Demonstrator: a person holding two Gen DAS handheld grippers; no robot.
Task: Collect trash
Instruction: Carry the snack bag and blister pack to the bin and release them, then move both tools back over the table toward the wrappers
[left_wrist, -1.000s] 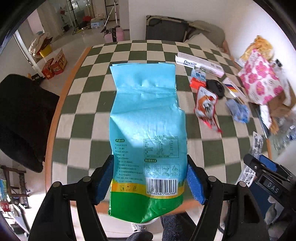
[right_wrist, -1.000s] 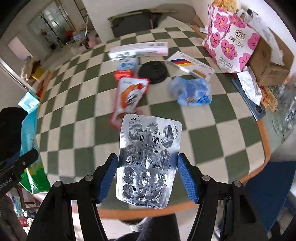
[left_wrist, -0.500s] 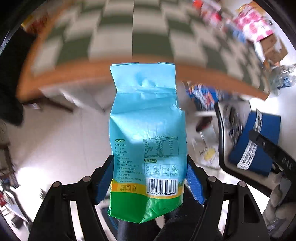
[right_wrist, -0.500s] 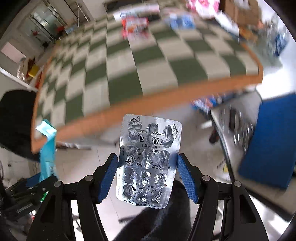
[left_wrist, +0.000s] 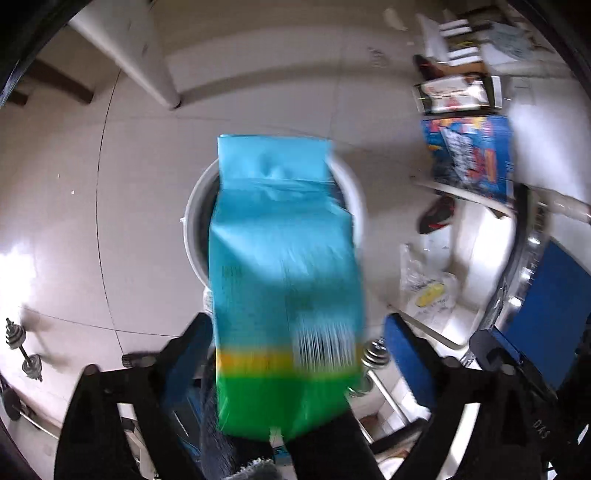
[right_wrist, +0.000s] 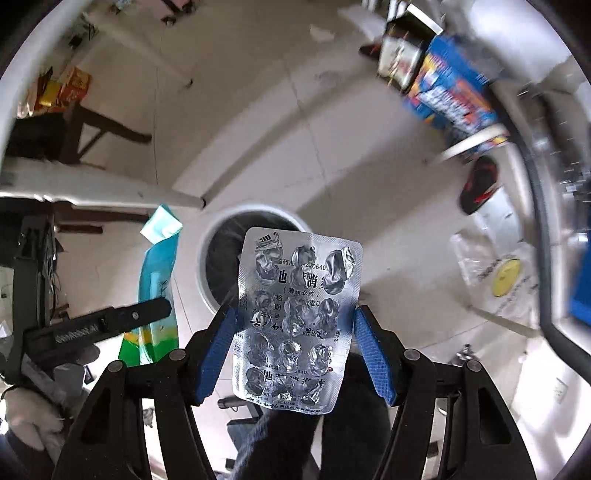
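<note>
- My left gripper (left_wrist: 295, 354) points steeply down over the white round bin (left_wrist: 192, 221) on the pale tiled floor (left_wrist: 92, 184).
- Its fingers (left_wrist: 406, 354) have just been opening and now stand wide. The blue-and-green bag (left_wrist: 284, 273) is between them, blurred. There is a clear gap on its right side, and on the left I cannot tell if the pad still touches it.
- The bag's top edge lies over the bin's mouth; its green bottom end is nearest my camera.
- My right gripper (right_wrist: 293, 350) also points down, with the bin (right_wrist: 207, 258) just beyond its tips.
- Its fingers (right_wrist: 373, 358) are partly closed on a silver blister pack (right_wrist: 295, 314), pads pressing both long edges. The pack stands upright, its pockets crushed and empty, its top over the bin's dark inside.
- From the right wrist view, the left gripper's black arm (right_wrist: 103, 325) crosses the bag (right_wrist: 157, 295), just left of the bin.
- A blue printed box (left_wrist: 472, 155) and a red-and-black shoe (right_wrist: 478, 184) lie on the floor, well apart from the bin.
</note>
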